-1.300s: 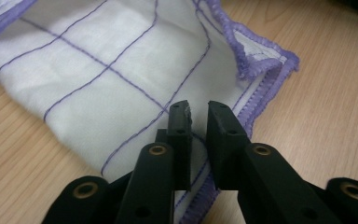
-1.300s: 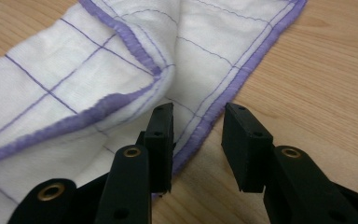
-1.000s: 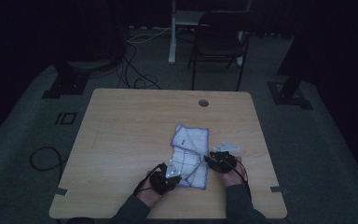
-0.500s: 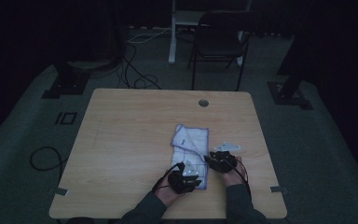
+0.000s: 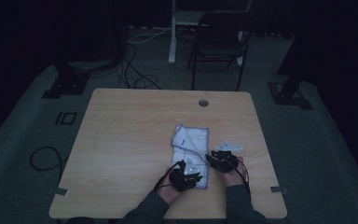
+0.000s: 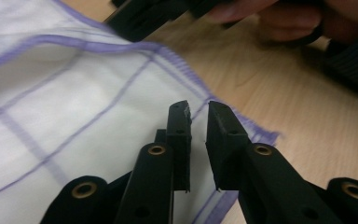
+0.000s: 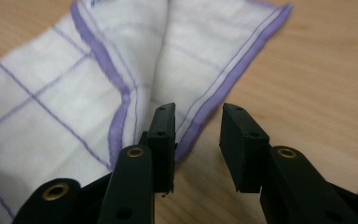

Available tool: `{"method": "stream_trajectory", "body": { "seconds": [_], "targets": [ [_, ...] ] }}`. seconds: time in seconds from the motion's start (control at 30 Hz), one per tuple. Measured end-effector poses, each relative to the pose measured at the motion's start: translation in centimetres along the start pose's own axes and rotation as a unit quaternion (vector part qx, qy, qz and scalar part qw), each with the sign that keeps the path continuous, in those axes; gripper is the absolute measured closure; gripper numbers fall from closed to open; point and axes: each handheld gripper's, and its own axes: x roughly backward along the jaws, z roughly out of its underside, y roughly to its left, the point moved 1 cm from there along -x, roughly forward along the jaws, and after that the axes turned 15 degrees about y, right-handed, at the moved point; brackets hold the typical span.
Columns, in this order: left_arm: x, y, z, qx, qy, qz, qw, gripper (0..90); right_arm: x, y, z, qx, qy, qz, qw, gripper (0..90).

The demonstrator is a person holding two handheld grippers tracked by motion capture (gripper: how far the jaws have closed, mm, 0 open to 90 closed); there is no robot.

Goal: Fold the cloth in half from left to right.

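Note:
A white cloth (image 5: 191, 144) with purple lines lies folded on the wooden table (image 5: 130, 126), right of its middle. My left gripper (image 5: 186, 175) sits at the cloth's near end. In the left gripper view its jaws (image 6: 199, 109) stand a narrow gap apart above the cloth (image 6: 74, 93) by a corner; they have just been closing, with nothing pinched between them. My right gripper (image 5: 221, 161) rests at the cloth's right edge. Seen in the right gripper view, it (image 7: 199, 112) is open over the purple hem of the cloth (image 7: 65, 107), its gap over bare wood.
The table has a round hole (image 5: 203, 102) near its far edge. Behind it on the dark floor stand a chair (image 5: 219, 42), a white post, cables (image 5: 135, 70) and stand bases. The other gripper (image 6: 140, 18) and a hand (image 6: 279, 14) lie across the top of the left gripper view.
My left gripper has moved right along the cloth's near end, toward the right gripper. The cloth's near part looks narrower and flatter. The right hand has kept still.

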Motion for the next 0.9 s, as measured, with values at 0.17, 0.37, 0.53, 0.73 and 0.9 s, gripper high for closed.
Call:
{"method": "stream_trajectory", "body": {
  "seconds": [0.17, 0.37, 0.53, 0.73, 0.9],
  "targets": [
    [1.4, 1.7, 1.5, 0.015, -0.005, -0.027, 0.9995, 73.4, 1.3, 0.5, -0.7, 0.017, -0.032, -0.005, 0.9993, 66.0],
    [2.1, 4.0, 3.2, 0.052, -0.007, -0.042, 0.9978, 69.6, 1.6, 1.9, -1.9, 0.053, -0.046, -0.016, 0.9974, 65.4],
    [2.4, 5.1, 4.3, 0.067, -0.002, -0.051, 0.9965, 69.6, 0.8, 3.6, -3.2, 0.079, -0.05, -0.033, 0.9951, 66.1],
    [2.2, 5.4, 4.8, 0.07, 0.002, -0.047, 0.9964, 70.0, -0.6, 5.5, -4.8, 0.107, -0.049, -0.038, 0.9923, 68.9],
    [2.0, 5.4, 5.2, 0.077, 0.001, -0.041, 0.9962, 70.2, -1.6, 6.6, -6.1, 0.129, -0.045, -0.036, 0.9899, 66.0]
  ]
}}
